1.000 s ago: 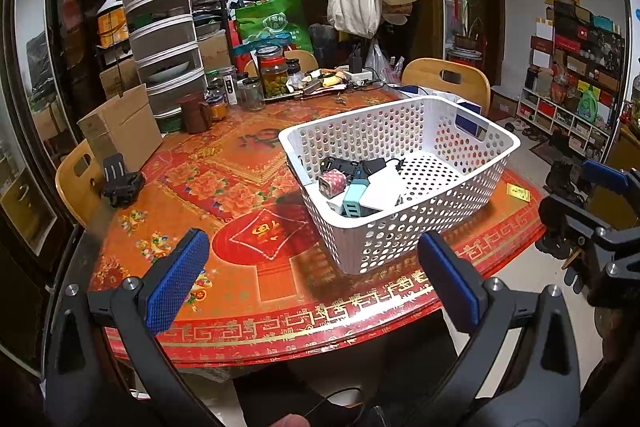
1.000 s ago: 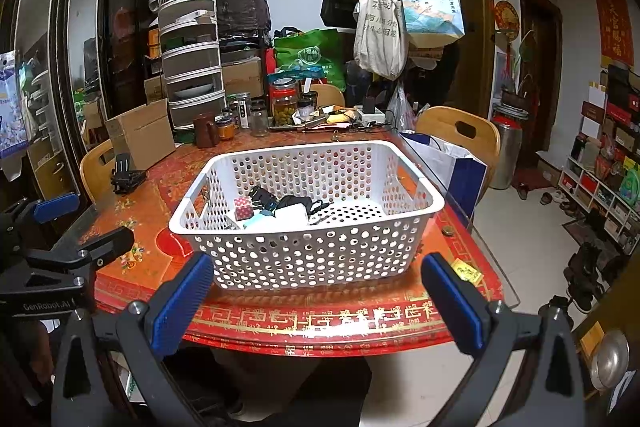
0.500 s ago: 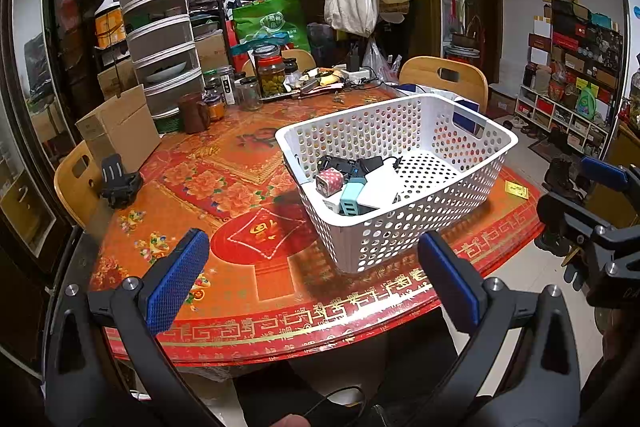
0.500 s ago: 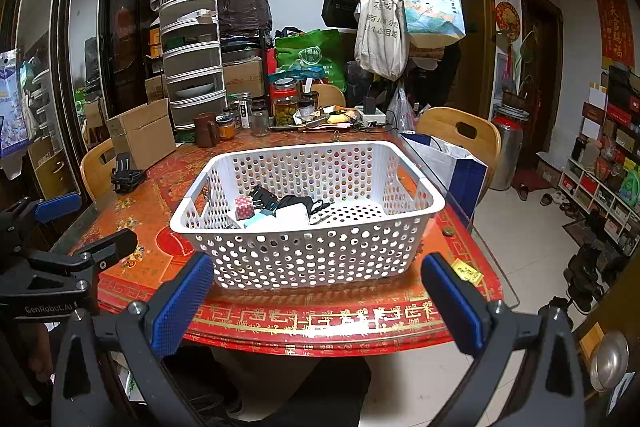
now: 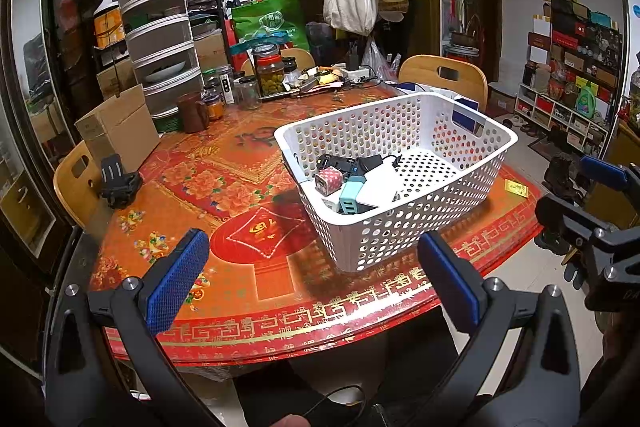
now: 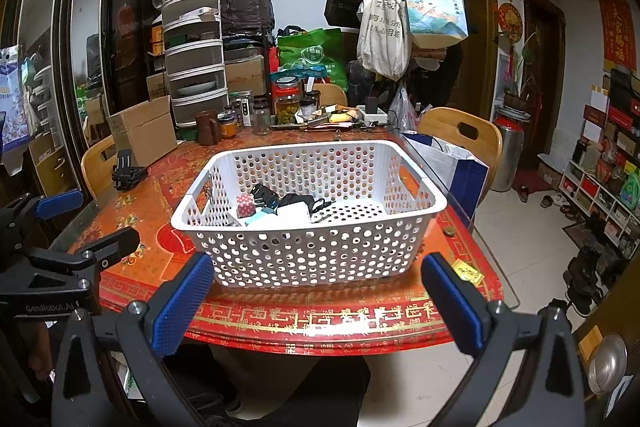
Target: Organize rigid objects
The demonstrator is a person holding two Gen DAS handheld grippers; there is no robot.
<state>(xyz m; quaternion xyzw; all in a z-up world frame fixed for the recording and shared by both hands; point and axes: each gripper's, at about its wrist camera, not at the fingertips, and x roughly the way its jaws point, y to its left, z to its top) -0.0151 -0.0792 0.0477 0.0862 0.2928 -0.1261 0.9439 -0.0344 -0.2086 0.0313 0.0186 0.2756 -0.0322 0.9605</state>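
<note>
A white perforated basket (image 5: 472,131) (image 6: 304,255) stands on the red patterned table (image 5: 224,187) (image 6: 320,319). Inside lie several chargers and small devices: a pink cube (image 5: 328,182) (image 6: 244,205), a teal charger (image 5: 351,196), a white block (image 5: 380,183) (image 6: 294,213) and black plugs (image 5: 344,163) (image 6: 266,197). My left gripper (image 5: 312,279) hangs open over the table's near edge, empty. My right gripper (image 6: 316,303) is open too, in front of the basket, holding nothing. Each gripper shows at the side of the other's view.
A black clamp-like object (image 5: 118,181) (image 6: 128,173) lies at the table's left edge by a cardboard box (image 5: 120,127). Jars (image 5: 270,71), a brown mug (image 5: 192,113) and clutter fill the far side. Wooden chairs (image 5: 444,77) ring the table. A small yellow packet (image 6: 466,271) lies near the right rim.
Both grippers stay open and empty. The views shifted only slightly; the basket and its contents have not moved.
</note>
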